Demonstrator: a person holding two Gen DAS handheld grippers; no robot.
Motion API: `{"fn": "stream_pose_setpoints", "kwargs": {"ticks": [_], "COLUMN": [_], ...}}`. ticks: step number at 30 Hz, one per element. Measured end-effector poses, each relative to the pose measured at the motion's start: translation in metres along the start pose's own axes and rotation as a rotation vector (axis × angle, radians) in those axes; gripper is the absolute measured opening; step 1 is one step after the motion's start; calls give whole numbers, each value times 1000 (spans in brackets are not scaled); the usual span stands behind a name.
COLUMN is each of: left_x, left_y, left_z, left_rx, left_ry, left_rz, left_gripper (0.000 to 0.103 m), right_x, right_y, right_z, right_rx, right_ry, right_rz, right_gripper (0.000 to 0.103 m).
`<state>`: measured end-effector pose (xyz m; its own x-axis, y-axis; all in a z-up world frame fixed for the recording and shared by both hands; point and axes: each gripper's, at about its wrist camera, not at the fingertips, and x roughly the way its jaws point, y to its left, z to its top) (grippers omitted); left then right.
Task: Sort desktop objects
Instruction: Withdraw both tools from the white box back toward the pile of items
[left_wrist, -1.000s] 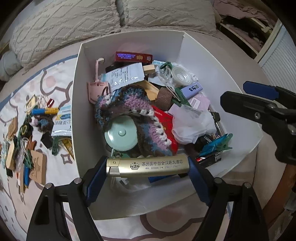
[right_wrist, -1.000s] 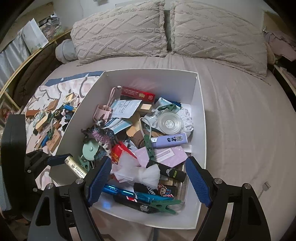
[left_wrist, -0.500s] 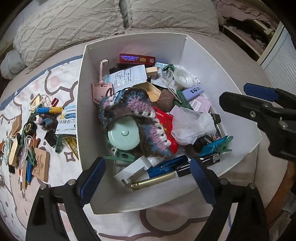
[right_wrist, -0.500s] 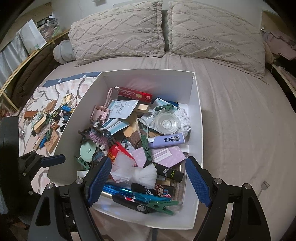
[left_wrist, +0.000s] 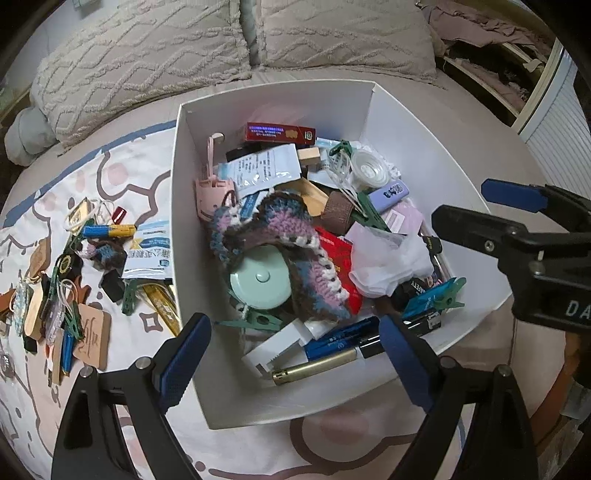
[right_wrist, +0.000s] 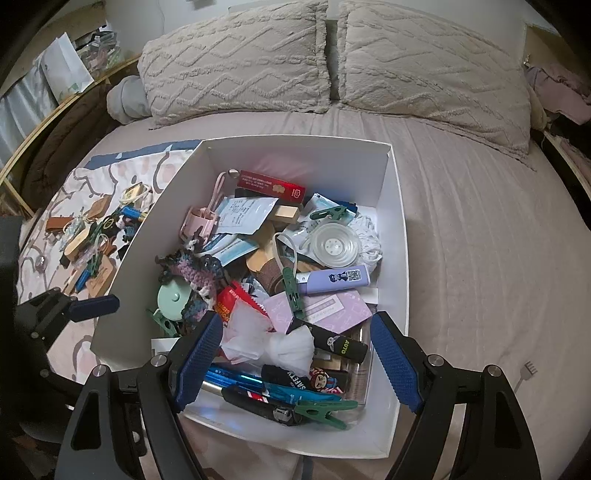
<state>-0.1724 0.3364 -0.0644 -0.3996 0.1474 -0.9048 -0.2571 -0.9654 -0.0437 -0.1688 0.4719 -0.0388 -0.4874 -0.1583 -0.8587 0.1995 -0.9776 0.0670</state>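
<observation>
Hovering over white cardboard box (left_wrist: 207, 258): left gripper (left_wrist: 291, 354) and right gripper (right_wrist: 295, 362) both spread, empty. Risk: gold metal lighter (left_wrist: 314, 367) at near edge sits half-buried, snagging neighbours.

Soft, even indoor light, moderately dim, cool grey-pink cast; source not visible. Shadows weak and diffuse, deepest inside white box (left_wrist: 413, 133) near its left wall and under clutter. Mild glare on clear plastic lid (right_wrist: 334, 243) and gold tube (left_wrist: 314, 367). Centre sharp, printed labels partly legible. Strong fisheye bending: pillows (right_wrist: 236, 59) and bed edges curve, black vignette in corners. Near gripper fingers (left_wrist: 184, 354) slightly soft, far room detail noisy and murky
</observation>
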Motion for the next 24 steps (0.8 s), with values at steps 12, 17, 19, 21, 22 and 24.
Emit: {"fn": "stream_pose_setpoints", "kwargs": {"ticks": [12,17,19,21,22,24], "left_x": [-18,-21,-22,-24,-25,-27], "left_y": [17,34,42,48,51,54], "left_z": [3,6,9,12,13,14], "left_rx": [34,-6,-26,-42,-49,-61], "left_ry": [-86,-105,-115,-129,-134,-146], "left_rz": [1,8,11,16,17,14], "left_gripper": [93,93,93,93,93,98], "right_x": [-3,-3,-6,-7,-6,-5], "right_y": [-8,-5,-6,-7,-7,-9], "right_z": [2,1,2,1,1,2], "right_rx": [46,26,38,49,52,65], "right_ry": [-40,-62,-83,-102,-110,-121], "right_rz": [-2,-31,-35,-21,-14,-18], "right_gripper": [82,82,84,103,103,103]}}
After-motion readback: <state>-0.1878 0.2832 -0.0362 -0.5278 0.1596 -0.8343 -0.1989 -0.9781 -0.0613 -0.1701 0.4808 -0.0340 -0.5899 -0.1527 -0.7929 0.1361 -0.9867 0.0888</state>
